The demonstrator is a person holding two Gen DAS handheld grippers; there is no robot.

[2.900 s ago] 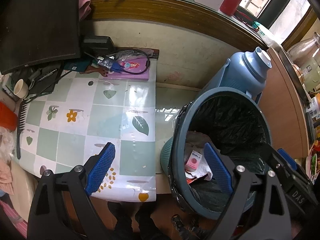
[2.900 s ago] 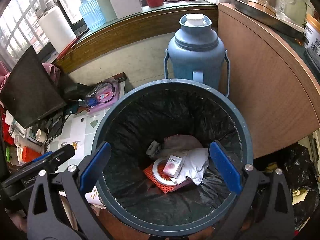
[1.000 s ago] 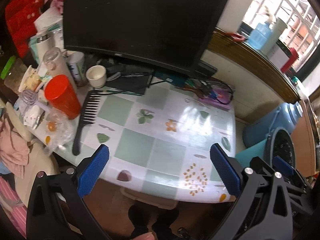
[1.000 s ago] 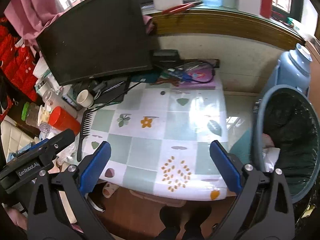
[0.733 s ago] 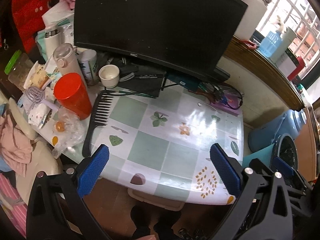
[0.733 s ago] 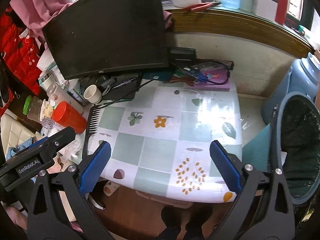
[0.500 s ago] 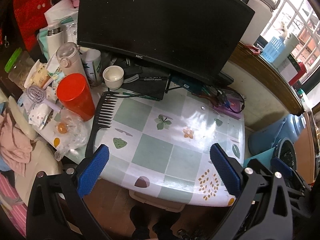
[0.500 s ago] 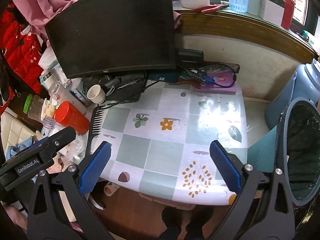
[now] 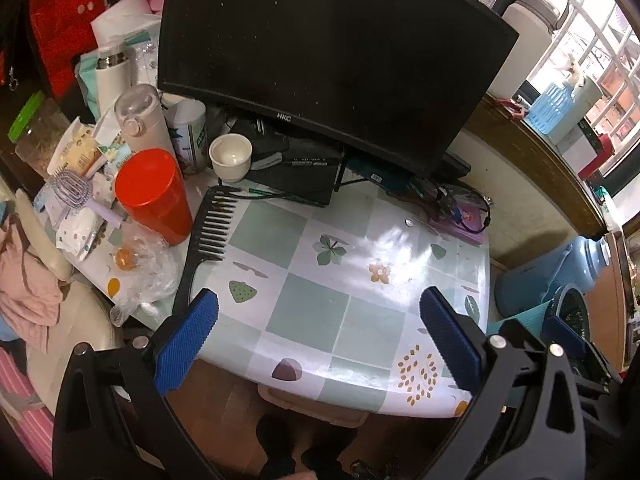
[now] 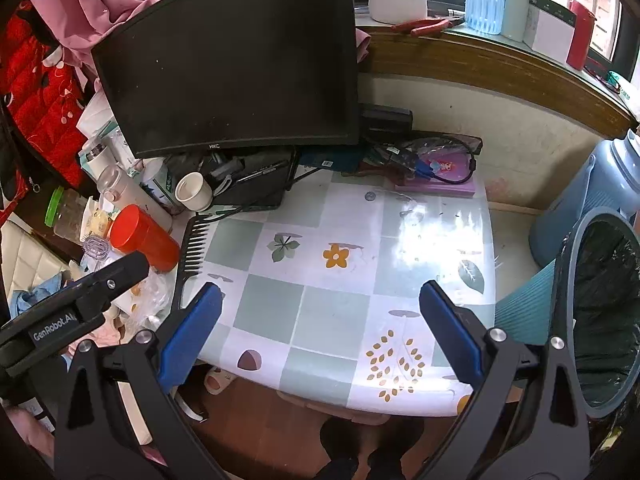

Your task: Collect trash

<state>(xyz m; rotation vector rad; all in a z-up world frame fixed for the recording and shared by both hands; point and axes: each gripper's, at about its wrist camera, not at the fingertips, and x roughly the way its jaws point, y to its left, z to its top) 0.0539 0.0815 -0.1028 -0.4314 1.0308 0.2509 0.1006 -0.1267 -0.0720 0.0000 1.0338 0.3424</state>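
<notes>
My worktop (image 9: 312, 308) lies below both grippers, its middle bare, clutter along its left edge. The lined bin (image 10: 600, 320) stands at its right end. The crumpled clear wrapper (image 9: 140, 268) by the black comb (image 9: 204, 232) looks the likeliest trash. My left gripper (image 9: 320, 332) and right gripper (image 10: 320, 328) hover, fingers spread wide, holding nothing. I judge this the search step; next, reach left and pinch the wrapper.
</notes>
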